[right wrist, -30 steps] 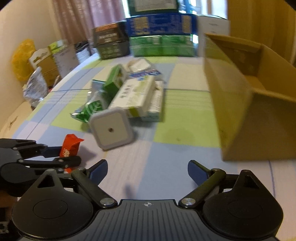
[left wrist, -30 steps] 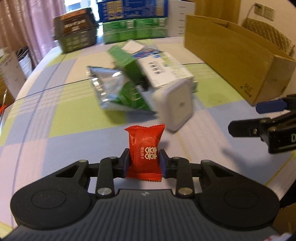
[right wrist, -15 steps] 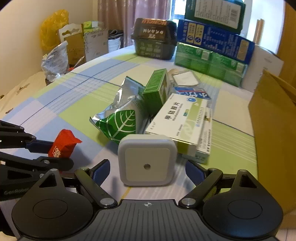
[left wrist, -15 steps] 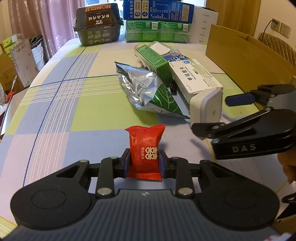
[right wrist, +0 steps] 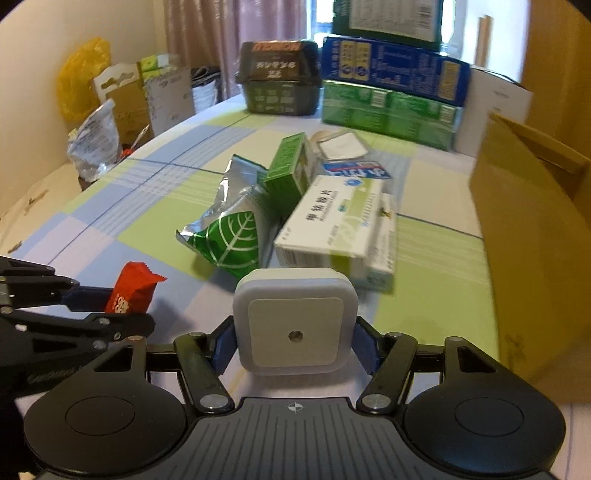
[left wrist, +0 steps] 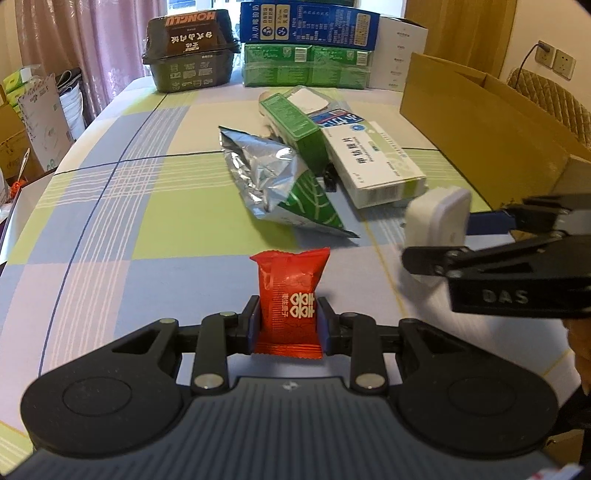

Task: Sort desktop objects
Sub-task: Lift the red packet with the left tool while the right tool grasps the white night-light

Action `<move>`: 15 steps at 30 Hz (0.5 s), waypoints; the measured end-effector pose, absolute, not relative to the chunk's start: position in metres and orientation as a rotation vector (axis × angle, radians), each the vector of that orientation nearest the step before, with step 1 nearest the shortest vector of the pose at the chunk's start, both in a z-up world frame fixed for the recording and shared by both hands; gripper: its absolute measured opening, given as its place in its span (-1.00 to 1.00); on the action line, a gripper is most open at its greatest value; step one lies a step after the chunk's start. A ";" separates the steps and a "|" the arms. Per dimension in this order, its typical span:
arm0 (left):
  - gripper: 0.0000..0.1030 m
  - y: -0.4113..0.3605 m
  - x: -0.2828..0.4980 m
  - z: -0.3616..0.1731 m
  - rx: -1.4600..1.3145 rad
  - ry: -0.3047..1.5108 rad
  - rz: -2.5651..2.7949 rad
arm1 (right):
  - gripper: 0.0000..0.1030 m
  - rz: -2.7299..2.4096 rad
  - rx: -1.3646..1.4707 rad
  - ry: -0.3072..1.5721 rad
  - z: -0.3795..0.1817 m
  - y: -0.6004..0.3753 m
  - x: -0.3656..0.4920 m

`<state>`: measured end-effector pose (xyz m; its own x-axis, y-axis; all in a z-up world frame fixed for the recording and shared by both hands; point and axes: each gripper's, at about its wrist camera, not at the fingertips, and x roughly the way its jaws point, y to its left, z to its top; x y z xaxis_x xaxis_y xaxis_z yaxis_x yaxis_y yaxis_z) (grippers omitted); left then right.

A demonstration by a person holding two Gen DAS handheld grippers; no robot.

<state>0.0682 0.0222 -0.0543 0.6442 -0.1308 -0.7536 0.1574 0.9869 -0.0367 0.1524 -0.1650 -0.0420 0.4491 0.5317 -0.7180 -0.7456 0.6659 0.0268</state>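
My left gripper (left wrist: 287,325) is shut on a red snack packet (left wrist: 290,295), which stands upright between the pads just above the checked tablecloth. In the right wrist view the same packet (right wrist: 129,291) shows at lower left in the left gripper (right wrist: 118,312). My right gripper (right wrist: 294,350) is shut on a white square plug-in device (right wrist: 295,321), its face toward the camera. From the left wrist view this device (left wrist: 439,218) sits in the right gripper (left wrist: 447,242) at the right. A pile of a foil bag (left wrist: 280,184), a green box (left wrist: 295,129) and a white medicine box (left wrist: 373,162) lies beyond.
An open cardboard box (left wrist: 480,122) stands along the table's right side. At the far edge sit a black container (left wrist: 190,55), a blue box (left wrist: 306,24) on green boxes (left wrist: 306,66), and a white box (left wrist: 402,51). Bags and cartons stand off the table's left edge.
My right gripper moved up around the white device and its fingers closed on it; half a second ago they stood wide apart. The left gripper kept hold of the red packet.
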 end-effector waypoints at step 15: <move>-0.50 -0.018 0.031 -0.020 0.058 0.838 -0.205 | 0.20 0.725 -0.213 0.753 0.000 -0.233 0.116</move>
